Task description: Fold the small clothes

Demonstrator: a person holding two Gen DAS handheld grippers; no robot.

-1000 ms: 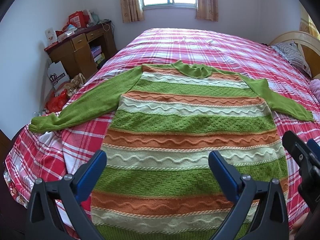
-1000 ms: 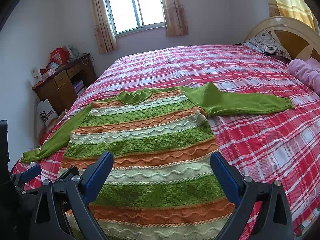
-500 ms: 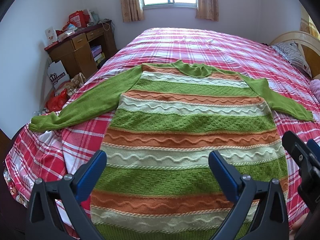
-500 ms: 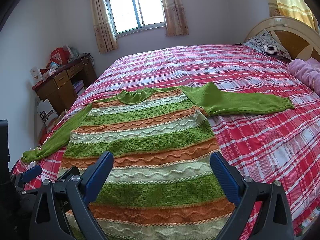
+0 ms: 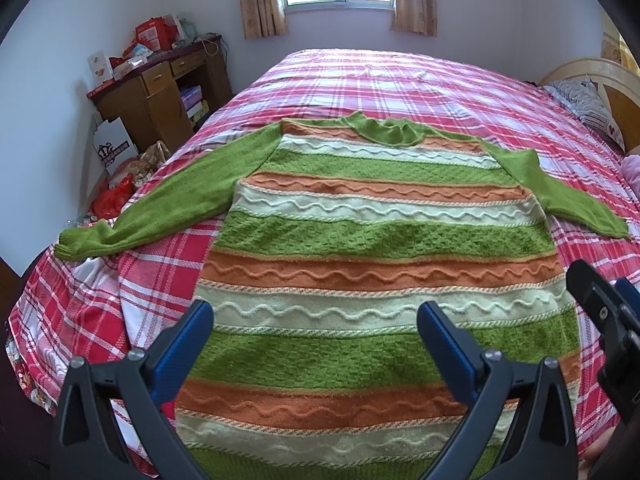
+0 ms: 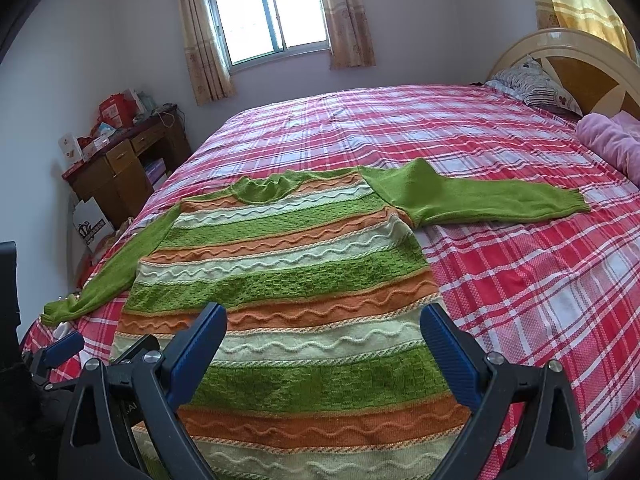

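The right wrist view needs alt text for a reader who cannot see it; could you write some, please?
A green, orange and cream striped sweater lies flat, sleeves spread, on a red plaid bed. The open right gripper hovers over its lower half.

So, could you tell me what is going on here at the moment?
A person is about to fold a striped sweater laid flat on a plaid bed, both sleeves spread out to the sides. The left gripper and right gripper are both open, held above the sweater's lower part, gripping nothing. No fold has been made yet.
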